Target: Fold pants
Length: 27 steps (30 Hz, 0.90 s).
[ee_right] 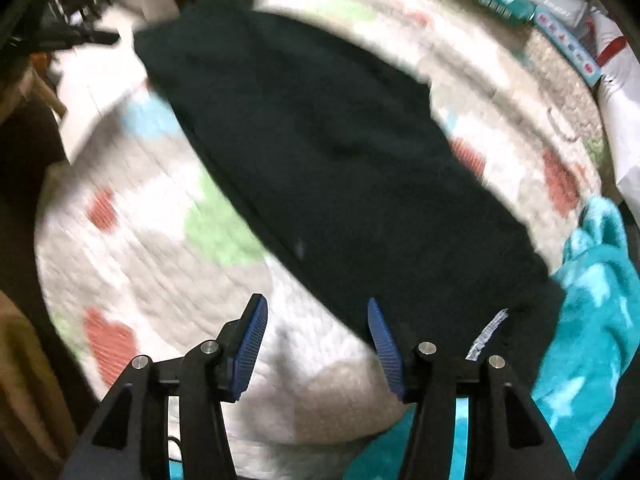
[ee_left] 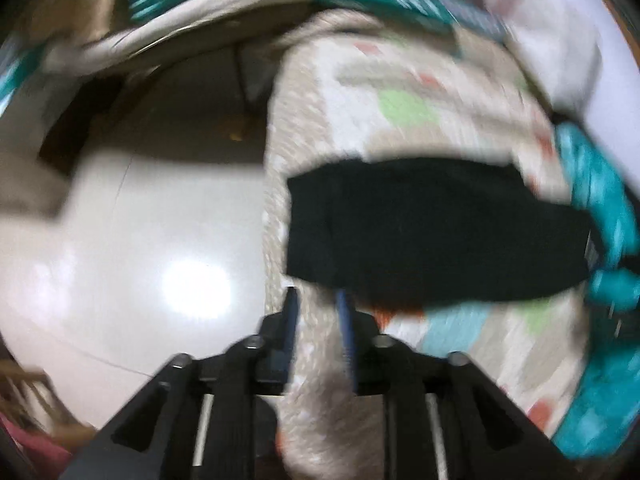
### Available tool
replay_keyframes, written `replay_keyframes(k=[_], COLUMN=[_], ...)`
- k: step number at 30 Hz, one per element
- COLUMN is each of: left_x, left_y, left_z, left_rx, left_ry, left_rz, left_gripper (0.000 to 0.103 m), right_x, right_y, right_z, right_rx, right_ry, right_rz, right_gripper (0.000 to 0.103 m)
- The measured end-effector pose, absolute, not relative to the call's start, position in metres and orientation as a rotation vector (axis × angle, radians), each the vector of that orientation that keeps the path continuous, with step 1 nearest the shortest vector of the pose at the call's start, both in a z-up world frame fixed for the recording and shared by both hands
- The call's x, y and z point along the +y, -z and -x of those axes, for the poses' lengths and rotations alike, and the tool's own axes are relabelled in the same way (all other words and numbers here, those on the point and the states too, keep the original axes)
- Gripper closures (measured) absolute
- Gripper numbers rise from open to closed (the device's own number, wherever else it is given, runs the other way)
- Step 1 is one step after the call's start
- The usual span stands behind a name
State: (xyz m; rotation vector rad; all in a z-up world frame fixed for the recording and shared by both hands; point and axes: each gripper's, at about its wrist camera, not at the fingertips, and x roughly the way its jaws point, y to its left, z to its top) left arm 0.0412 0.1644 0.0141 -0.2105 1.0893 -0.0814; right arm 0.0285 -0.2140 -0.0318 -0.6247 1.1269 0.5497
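Note:
The black pants (ee_left: 432, 232) lie flat as a long band on a cream quilt (ee_left: 400, 92) with coloured patches. My left gripper (ee_left: 316, 300) is open with a narrow gap, empty, hovering at the quilt's edge just short of the pants' near end. In the right wrist view the pants (ee_right: 340, 168) run diagonally from upper left to lower right. My right gripper (ee_right: 316, 312) is open wide and empty, just above the quilt (ee_right: 160, 240) beside the pants' lower edge. Both views are motion-blurred.
A teal blanket (ee_right: 592, 300) lies bunched at the right of the quilt, also in the left wrist view (ee_left: 600, 208). A glossy pale floor (ee_left: 160, 260) lies left of the bed. Packages (ee_right: 560, 24) and white bags sit at the far side.

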Motion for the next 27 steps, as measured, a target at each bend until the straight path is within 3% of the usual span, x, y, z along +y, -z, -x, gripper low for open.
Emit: replay_keyframes(k=[2,6,17,18,19,20,26,27], left_x=[0.181,0.192,0.212,0.211,0.209,0.209,0.213,0.215], left_y=[-0.014,0.002,0.041,0.041,0.040,0.041,0.050,0.051], left_z=[-0.051,-0.070,-0.080,-0.082,-0.083,-0.084,-0.088,-0.087], left_rx=[1.057,1.022,0.929,0.925,0.924,0.923,0.934,0.937], left_ry=[0.001,-0.080,-0.121,-0.122,-0.125,-0.130,-0.164,-0.164], left_rz=[0.351,0.589,0.720,0.716,0.707,0.698,0.731,0.741], left_gripper=[0.063,0.063,0.063,0.063,0.063,0.063,0.063,0.063], right_x=[-0.210,-0.200,-0.182,-0.180,-0.176,-0.172,-0.173,-0.173], right_y=[0.008,-0.016,0.032,0.040,0.046,0.051,0.045,0.044], right_z=[-0.036,-0.075,-0.223,-0.229,-0.232,-0.232,-0.250,-0.255], right_rx=[1.074,0.985,1.032,1.048,1.075,1.105,1.054,1.042], right_ry=[-0.562,-0.518,-0.442,-0.451,-0.469,-0.502,-0.406,-0.365], right_rz=[0.572,0.485,0.235,0.247,0.255,0.257,0.315,0.322], right_gripper=[0.046,0.044,0.033,0.037,0.050,0.093,0.094,0.098])
